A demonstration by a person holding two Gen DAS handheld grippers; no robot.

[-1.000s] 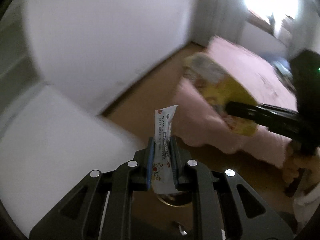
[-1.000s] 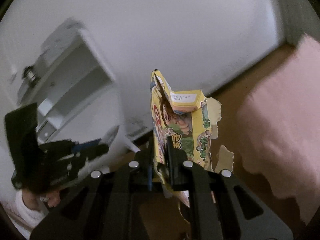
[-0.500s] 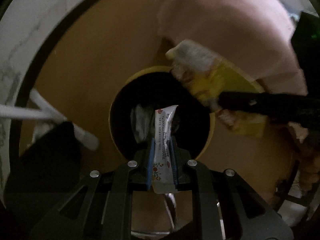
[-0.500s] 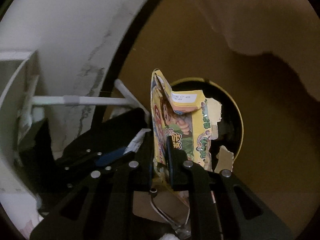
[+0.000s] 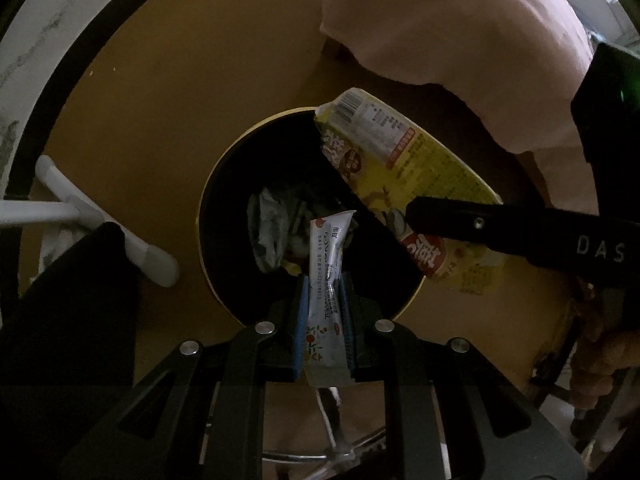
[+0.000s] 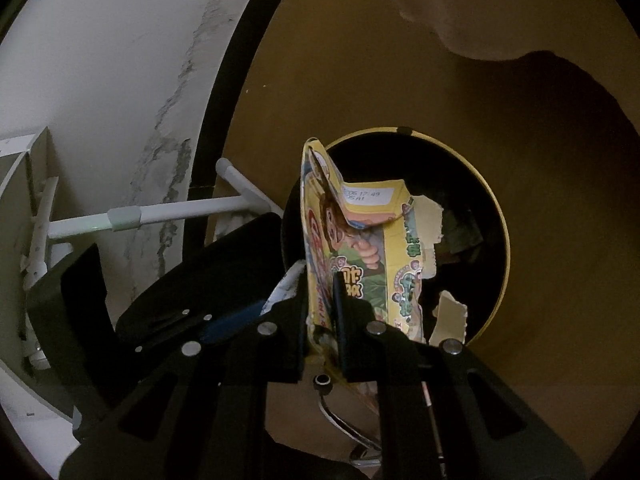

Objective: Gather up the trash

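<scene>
My left gripper (image 5: 324,280) is shut on a white sachet wrapper (image 5: 327,264) and holds it over the open mouth of a round black trash bin with a gold rim (image 5: 224,168). Crumpled trash (image 5: 268,228) lies inside the bin. My right gripper (image 6: 322,280) is shut on a torn yellow snack box (image 6: 360,256) and holds it above the same bin (image 6: 494,208). In the left wrist view the yellow box (image 5: 404,184) hangs over the bin's right rim, pinched by the right gripper's black fingers (image 5: 460,222).
The bin stands on a brown floor (image 5: 160,100). A white rod frame (image 6: 160,214) and a white marbled wall (image 6: 100,80) are at left. A pink cloth (image 5: 460,20) lies beyond the bin. A metal stand (image 5: 332,452) shows below the grippers.
Both grippers swung down from facing the wall to looking into the bin, then closed in on it. The yellow box moved over the bin's rim. Both grips are unchanged.
</scene>
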